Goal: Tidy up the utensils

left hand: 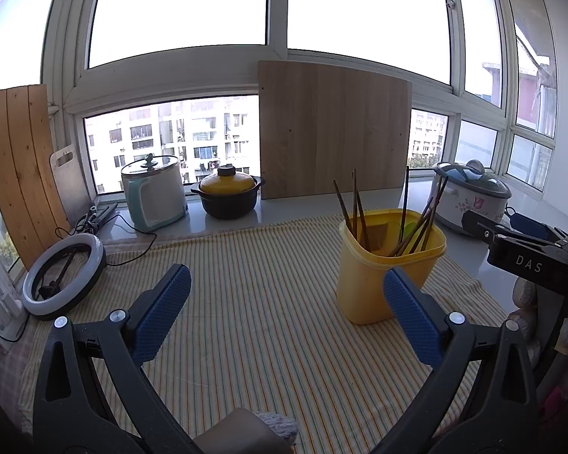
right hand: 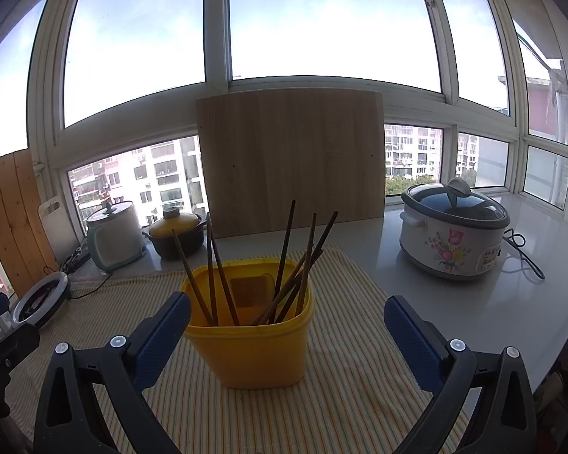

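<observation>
Here — right tongs (left hand: pixel 511 242) read "DAS" | left tongs (left hand: pixel 287 295) spread wide

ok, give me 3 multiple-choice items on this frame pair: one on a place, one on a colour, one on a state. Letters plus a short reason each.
1. Where does the utensil container stand?
A. on the striped cloth
B. on the window sill
C. inside the floral cooker

2. What colour is the container?
A. blue
B. yellow
C. white

3. What state are the two hand-held grippers in?
A. both open
B. both shut on chopsticks
C. left shut, right open

Answers:
1 A: the container sits on the striped cloth, apart from the floral cooker.
2 B: its walls and rim are yellow, with dark chopsticks standing inside.
3 A: the left hand-held gripper and right hand-held gripper show pads spread wide, holding nothing.
</observation>
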### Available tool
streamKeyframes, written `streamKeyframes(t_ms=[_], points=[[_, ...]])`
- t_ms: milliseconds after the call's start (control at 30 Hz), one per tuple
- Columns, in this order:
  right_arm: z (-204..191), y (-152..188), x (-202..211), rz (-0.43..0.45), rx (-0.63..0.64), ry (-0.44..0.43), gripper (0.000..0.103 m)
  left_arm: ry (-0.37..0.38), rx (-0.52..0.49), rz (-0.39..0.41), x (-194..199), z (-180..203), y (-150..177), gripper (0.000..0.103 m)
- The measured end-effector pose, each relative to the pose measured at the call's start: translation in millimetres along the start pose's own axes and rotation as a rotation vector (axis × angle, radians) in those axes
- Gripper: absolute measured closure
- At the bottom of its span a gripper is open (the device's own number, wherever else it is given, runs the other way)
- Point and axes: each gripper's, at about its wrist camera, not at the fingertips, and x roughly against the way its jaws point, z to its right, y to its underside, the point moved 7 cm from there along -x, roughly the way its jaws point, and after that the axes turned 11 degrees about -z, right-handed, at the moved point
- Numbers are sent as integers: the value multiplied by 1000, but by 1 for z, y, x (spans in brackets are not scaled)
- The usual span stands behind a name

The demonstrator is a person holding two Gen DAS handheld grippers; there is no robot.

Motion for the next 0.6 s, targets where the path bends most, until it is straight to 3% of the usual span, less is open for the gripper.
streamKeyframes(t_ms=[600], points=[[1,6,-9,-31,0,3,0,-28,5,-28,-7,-7,6,0]])
